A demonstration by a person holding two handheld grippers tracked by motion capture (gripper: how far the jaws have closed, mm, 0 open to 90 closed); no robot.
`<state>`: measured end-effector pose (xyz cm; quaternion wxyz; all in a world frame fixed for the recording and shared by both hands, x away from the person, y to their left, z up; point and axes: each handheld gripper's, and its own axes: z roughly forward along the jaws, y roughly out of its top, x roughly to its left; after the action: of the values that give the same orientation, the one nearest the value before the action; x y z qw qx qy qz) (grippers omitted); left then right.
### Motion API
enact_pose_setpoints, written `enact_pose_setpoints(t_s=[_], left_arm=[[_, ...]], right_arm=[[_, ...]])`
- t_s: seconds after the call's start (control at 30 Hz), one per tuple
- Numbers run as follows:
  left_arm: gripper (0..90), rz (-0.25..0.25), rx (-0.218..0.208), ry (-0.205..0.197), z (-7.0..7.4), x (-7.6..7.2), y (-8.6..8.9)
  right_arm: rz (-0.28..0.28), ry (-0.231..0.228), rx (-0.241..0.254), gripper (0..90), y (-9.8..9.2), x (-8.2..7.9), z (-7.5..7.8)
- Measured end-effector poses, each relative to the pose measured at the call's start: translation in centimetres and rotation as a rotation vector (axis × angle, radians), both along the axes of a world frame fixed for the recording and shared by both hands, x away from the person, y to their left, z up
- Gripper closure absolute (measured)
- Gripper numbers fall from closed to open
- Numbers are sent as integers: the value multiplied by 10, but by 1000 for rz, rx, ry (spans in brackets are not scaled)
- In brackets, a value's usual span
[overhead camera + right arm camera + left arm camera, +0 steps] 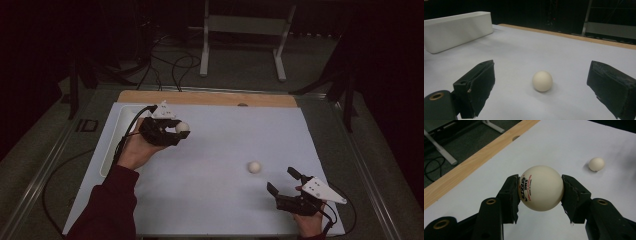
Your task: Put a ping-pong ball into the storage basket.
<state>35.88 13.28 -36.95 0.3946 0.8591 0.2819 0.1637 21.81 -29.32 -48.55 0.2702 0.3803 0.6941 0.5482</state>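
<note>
- My left gripper (540, 188) clamps a printed white ball (541, 188), lifted near the white tray (456, 28).
- My right gripper (541, 87) is spread wide — a second ball (542, 81) lies between its jaws on the table (220, 145).
- Next, I judge: advance, close gently.

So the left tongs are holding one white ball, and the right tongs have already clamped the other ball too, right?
Not quite. The left tongs do hold a white ball, but the right tongs are wide open. The other ball lies free on the table ahead of them, as the right gripper view shows.
</note>
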Motion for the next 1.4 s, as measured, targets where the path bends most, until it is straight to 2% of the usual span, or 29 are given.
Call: enact_pose_setpoints(t_s=[0.73, 1.4], left_arm=[[513, 9, -13, -16, 2, -4, 14], [513, -20, -28, -27, 2, -8, 27]], right_arm=[[-1, 0, 0, 74, 0, 0, 0], [-2, 0, 0, 74, 0, 0, 0]])
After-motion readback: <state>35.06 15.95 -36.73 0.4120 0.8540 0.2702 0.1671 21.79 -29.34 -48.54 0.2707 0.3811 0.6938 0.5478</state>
